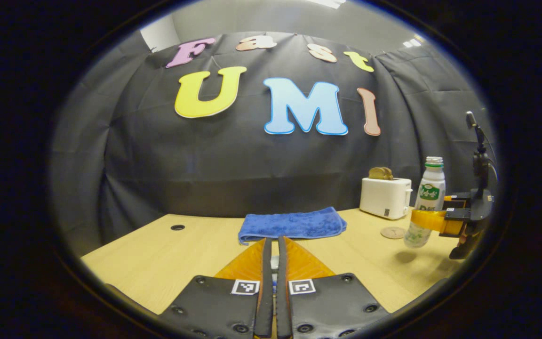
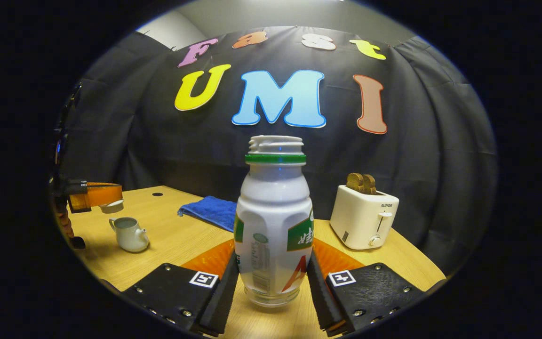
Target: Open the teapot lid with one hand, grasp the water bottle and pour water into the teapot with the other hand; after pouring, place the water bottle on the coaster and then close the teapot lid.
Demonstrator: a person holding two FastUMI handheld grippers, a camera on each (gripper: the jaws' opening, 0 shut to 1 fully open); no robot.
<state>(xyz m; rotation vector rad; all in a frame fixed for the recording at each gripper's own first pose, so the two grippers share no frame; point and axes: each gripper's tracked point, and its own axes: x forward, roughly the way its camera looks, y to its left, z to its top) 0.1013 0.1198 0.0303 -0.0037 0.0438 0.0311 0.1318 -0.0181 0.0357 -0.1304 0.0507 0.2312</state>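
The right tongs (image 2: 273,278) gripped the water bottle (image 2: 273,221) upright, both fingers pressed against its lower sides, its cap off and the threaded mouth open. In the left gripper view that bottle (image 1: 426,202) hung above the table (image 1: 181,254), its shadow falling on the wood beneath, just beside the round coaster (image 1: 393,232).

The left tongs (image 1: 271,263) were drawn nearly together around something small and pale; from the right gripper view this looked to be the teapot lid (image 2: 111,205), held in the air above the teapot (image 2: 130,234), though at that range the grip was hard to judge. The teapot stood on the table near its left edge, its top open and its spout pointing toward the bottle.

A folded blue towel (image 1: 292,224) lay toward the back of the table, and a white toaster (image 2: 364,216) with slices of bread (image 2: 361,181) in it stood at the right.
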